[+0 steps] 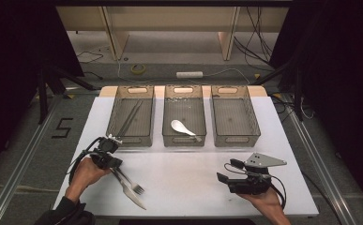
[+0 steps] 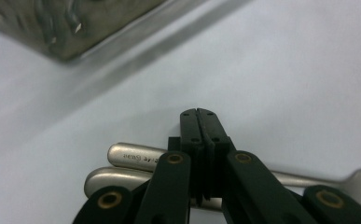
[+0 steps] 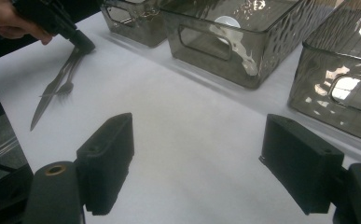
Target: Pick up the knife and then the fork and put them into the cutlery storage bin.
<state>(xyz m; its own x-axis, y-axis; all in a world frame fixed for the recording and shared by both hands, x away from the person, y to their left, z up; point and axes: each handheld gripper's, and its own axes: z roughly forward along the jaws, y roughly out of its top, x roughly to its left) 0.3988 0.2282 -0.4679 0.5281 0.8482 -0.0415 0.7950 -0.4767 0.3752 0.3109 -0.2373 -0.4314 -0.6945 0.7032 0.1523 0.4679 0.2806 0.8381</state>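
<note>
Left fingers (image 2: 201, 122) pressed together (nothing between them) above fork (image 2: 281, 178) and knife (image 2: 122, 179) handles

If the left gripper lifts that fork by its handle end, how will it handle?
The fork looks like polished metal, so it should stay stiff but may slip between the jaws. The left gripper sits shut over the handle ends of fork and knife, so the tines would likely droop. The two lie crossed and touching; the knife may drag along.
</note>
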